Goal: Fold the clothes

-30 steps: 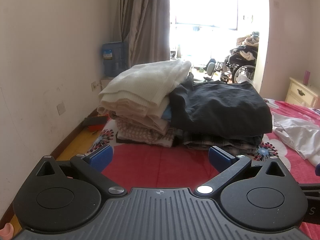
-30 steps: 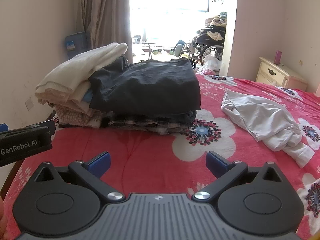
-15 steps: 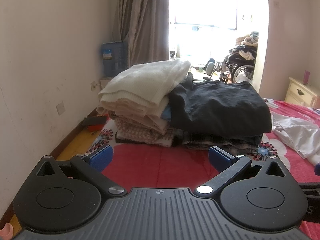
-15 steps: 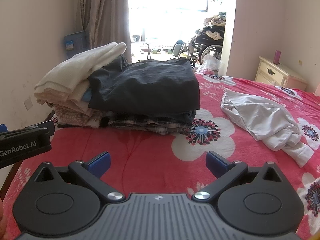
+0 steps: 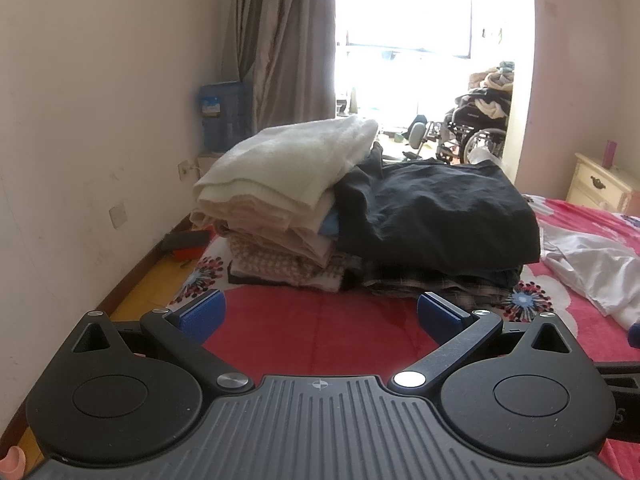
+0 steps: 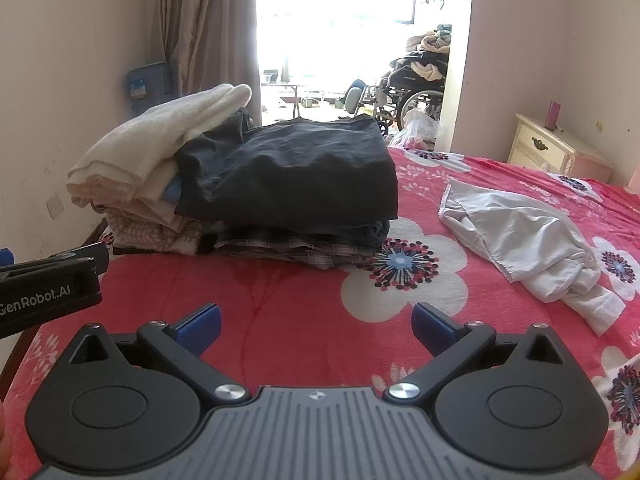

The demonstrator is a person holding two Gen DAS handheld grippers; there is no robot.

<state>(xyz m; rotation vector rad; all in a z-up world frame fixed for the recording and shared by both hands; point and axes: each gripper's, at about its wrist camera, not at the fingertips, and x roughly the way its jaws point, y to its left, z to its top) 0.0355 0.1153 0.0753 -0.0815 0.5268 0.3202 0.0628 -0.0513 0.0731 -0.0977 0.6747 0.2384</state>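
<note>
Right wrist view: white shirt (image 6: 524, 240) lies crumpled ahead-right of the right tongs (image 6: 316, 326), nearer them than the left tongs (image 5: 322, 314); both gape empty.

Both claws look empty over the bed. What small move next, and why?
Probably swing the right claw toward the crumpled white garment, the one piece not folded yet. It lies loose on the red bedspread, right of the folded stacks. Both the right and the left claw are open and hold nothing.
</note>
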